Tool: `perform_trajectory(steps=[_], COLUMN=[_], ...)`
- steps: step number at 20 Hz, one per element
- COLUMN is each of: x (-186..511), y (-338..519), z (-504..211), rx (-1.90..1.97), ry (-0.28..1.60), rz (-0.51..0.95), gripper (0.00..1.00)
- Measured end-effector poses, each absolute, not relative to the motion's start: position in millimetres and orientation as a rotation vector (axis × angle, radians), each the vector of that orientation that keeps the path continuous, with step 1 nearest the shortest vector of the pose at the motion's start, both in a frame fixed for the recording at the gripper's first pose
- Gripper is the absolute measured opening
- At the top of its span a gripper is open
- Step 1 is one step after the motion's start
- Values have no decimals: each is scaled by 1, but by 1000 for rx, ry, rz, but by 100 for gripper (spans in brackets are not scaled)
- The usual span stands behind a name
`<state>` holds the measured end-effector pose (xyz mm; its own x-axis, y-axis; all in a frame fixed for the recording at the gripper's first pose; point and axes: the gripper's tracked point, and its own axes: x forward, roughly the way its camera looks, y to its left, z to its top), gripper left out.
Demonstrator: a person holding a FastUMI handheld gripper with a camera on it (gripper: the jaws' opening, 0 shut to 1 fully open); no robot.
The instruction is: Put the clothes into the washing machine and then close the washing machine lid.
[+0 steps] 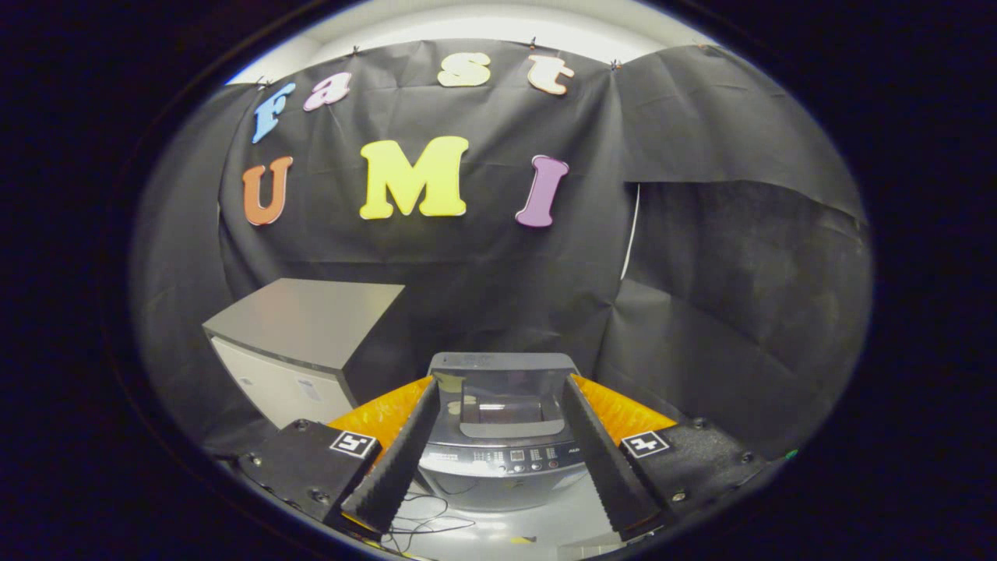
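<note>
Gripper view has my gripper (498,436) nearest, its two fingers spread wide with nothing between them but open air; they pinch nothing. Some thin dark cables (420,523) lie on the pale floor (537,518) just under the left finger.

Beyond the fingers, framed in the gap between them, stands the washing machine (498,436), a top-loader seen from the front and slightly above. Its control panel (510,458) faces me with a row of small buttons. Behind the panel sits the lid (510,405), with a see-through window; it looks to me as if it lies down flat over the tub, though from this angle I cannot be sure it is fully seated. I cannot make out any clothes, neither through the window nor around the machine, so I cannot say whether they are inside. A closed lid would suit either a load already put away or one waiting to go in.

I judge the lid a stiff, light, hinged plastic panel, smooth and likely slippery; its front edge nearest the panel is where I would take it. Clothes would be soft, limp and light, best pinched at a bunched fold.

Left of the machine, further back, stands a grey cabinet (311,343) against the black cloth wall (701,312).
</note>
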<state>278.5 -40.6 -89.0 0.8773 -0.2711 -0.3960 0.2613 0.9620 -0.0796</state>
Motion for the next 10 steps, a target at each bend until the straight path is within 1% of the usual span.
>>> perform_trajectory(steps=[5,10], x=[233,167], y=[-52,-75], z=[-60,-26], rx=[-37,-17], ry=[354,275], rz=[-226,-185], gripper=[99,99])
